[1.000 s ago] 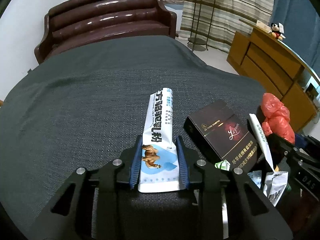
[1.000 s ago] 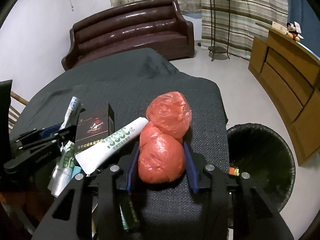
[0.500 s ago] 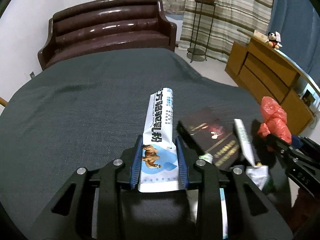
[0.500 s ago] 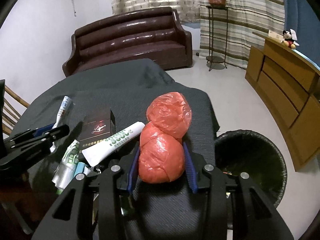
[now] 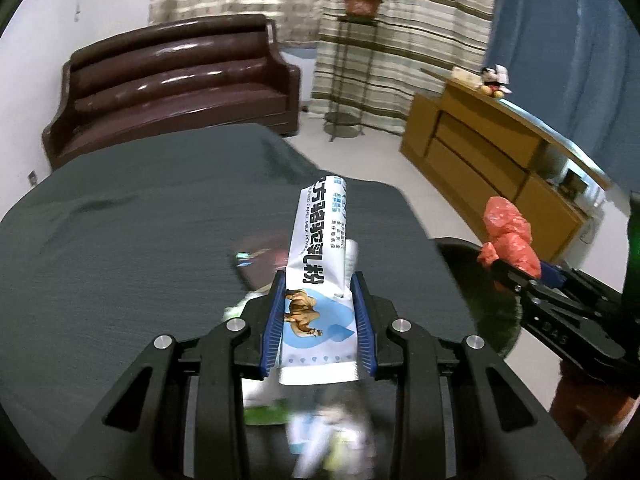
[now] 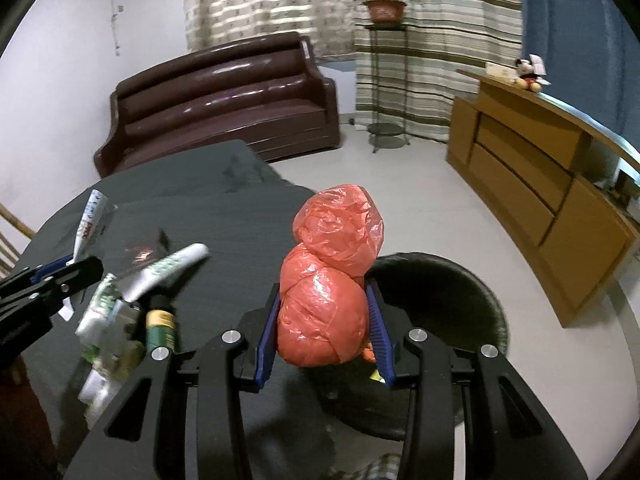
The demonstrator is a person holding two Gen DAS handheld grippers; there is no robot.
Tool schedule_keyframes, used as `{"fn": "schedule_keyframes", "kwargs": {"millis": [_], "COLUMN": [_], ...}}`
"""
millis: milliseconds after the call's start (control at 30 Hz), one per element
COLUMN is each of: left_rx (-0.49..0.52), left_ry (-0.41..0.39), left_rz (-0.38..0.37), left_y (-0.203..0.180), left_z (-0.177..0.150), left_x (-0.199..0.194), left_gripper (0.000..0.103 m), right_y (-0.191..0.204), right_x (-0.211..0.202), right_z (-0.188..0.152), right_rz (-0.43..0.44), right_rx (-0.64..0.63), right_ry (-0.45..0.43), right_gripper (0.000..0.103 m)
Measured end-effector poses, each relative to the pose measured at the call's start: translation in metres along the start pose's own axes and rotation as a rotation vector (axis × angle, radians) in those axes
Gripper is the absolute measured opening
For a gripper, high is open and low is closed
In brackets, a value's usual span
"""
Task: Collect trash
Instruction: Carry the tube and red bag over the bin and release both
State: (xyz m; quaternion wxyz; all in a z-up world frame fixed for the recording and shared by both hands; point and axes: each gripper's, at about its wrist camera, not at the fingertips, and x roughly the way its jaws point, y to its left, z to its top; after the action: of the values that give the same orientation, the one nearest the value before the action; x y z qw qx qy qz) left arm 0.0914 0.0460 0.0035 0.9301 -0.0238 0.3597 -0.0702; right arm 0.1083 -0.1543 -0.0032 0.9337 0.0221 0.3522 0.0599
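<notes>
My left gripper (image 5: 318,296) is shut on a white and blue milk-powder sachet (image 5: 320,256) and holds it above the dark tablecloth (image 5: 120,240). My right gripper (image 6: 326,304) is shut on a knotted red plastic bag (image 6: 328,276), held over the table's right edge, beside the black trash bin (image 6: 440,312). The red bag also shows at the right of the left wrist view (image 5: 508,236). A white toothpaste tube (image 6: 168,272), a dark cigarette box (image 6: 140,252), a green-capped bottle (image 6: 160,324) and crumpled wrappers (image 6: 104,320) lie on the table.
A brown leather sofa (image 6: 224,92) stands behind the table. A wooden cabinet (image 6: 540,184) runs along the right, with a plant stand (image 6: 384,80) by the striped curtain. Pale floor lies between table and cabinet.
Both grippers have risen and moved right with their loads. The red bag now hangs near the bin. The trash on the table looks lower and farther.
</notes>
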Motion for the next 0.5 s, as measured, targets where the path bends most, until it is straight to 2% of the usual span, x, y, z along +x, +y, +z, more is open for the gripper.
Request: {"fn": "schedule_keyframes", "kwargs": {"millis": [233,500], "left_rx": [0.066,0.131], "left_ry": [0.014,0.033], "left_rz": [-0.067,-0.096], "left_y": [-0.053,-0.099], "left_z": [-0.003,-0.007], "left_x": [0.015,0.037], "left_gripper": [0.031,0.031], "right_y": [-0.033,-0.059], "right_x": [-0.01,-0.008], "right_z": [-0.006,-0.013], "right_rz": [-0.056,-0.087], "right_rx": [0.036,0.065], "right_ry": [-0.009,0.0], "right_gripper": [0.04,0.04]}}
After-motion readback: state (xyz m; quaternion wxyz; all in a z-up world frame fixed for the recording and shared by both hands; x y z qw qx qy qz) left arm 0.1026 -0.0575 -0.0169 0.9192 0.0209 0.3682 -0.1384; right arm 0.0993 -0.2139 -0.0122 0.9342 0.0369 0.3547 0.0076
